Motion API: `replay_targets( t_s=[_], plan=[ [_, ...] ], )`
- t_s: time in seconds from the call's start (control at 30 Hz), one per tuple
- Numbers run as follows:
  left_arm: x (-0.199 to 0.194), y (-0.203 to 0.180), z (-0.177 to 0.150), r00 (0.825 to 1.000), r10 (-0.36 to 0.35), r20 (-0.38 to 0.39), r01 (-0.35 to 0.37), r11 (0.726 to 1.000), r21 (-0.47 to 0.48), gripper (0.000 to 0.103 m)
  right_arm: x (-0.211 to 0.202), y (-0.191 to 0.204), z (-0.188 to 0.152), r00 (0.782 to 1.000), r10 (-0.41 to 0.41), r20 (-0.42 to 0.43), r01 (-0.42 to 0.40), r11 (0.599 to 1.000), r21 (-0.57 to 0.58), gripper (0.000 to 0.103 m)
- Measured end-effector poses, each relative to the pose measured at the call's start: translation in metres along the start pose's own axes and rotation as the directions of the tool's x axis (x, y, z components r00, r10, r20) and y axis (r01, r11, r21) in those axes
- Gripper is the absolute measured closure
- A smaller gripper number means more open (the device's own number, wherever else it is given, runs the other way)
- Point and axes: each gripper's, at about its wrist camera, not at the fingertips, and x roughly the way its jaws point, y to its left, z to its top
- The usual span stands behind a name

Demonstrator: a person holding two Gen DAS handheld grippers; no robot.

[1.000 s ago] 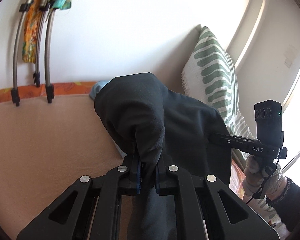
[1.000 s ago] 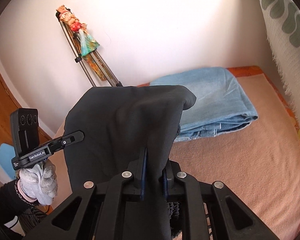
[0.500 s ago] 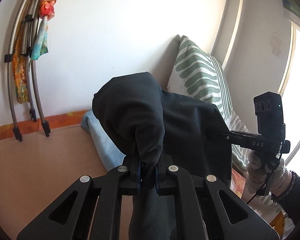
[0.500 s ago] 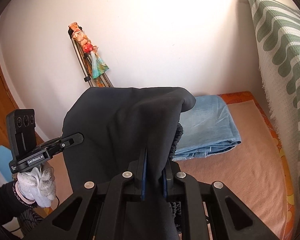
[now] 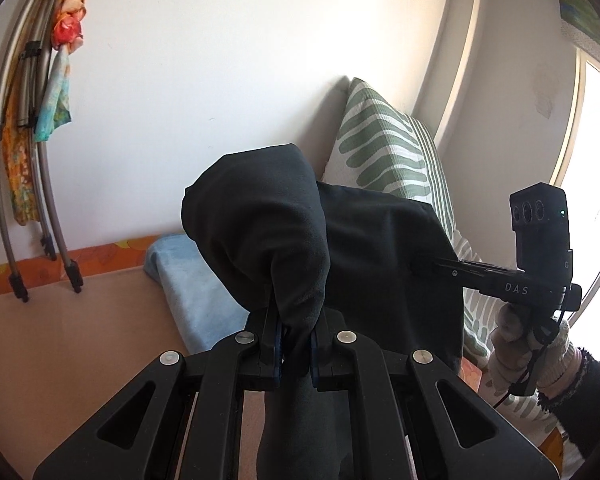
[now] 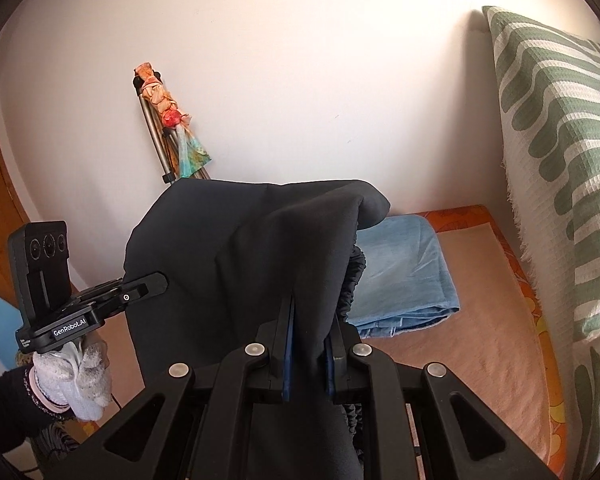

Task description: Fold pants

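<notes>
Left wrist view shows the left gripper point(image 5: 296, 344) at the lower centre of the frame, its jaws pressed nearly together on a bunched fold of the dark pants point(image 5: 300, 240), which rise in a rounded hump above the fingers and spread toward the right gripper point(image 5: 432, 266) at mid-right. In the right wrist view that gripper point(image 6: 308, 344) likewise pinches a thick fold, the matte black cloth draped across the centre above the peach bedcover point(image 6: 480, 320), in front of folded blue jeans point(image 6: 404, 276).
</notes>
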Motion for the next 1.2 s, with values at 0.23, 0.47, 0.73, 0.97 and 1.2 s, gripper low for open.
replay_targets(
  t_s=[0.23,0.47,0.73,0.97,1.2],
  plan=[
    [0.019,0.001,0.021,1.0,-0.003,0.023,0.003,1.0,0.01,0.095,0.003,-0.011,0.025,0.999,-0.025,0.036,0.025,1.0,-0.002,0.093],
    [0.051,0.005,0.049,0.999,0.01,0.046,-0.012,0.999,0.03,0.095,0.018,-0.029,0.064,0.996,-0.064,0.066,0.065,0.998,-0.01,0.093],
    [0.08,0.02,0.067,0.998,0.027,0.053,-0.028,0.999,0.018,0.095,0.051,-0.054,0.098,0.994,-0.081,0.067,0.082,0.996,-0.021,0.093],
    [0.095,0.041,0.065,0.997,0.062,0.04,-0.063,0.998,0.014,0.095,0.097,-0.073,0.106,0.997,-0.07,0.026,0.071,0.997,-0.014,0.093],
    [0.121,0.069,0.059,0.993,0.115,0.002,-0.115,0.993,-0.015,0.095,0.146,-0.089,0.104,0.997,-0.066,-0.028,0.066,0.998,-0.008,0.093]
  ],
)
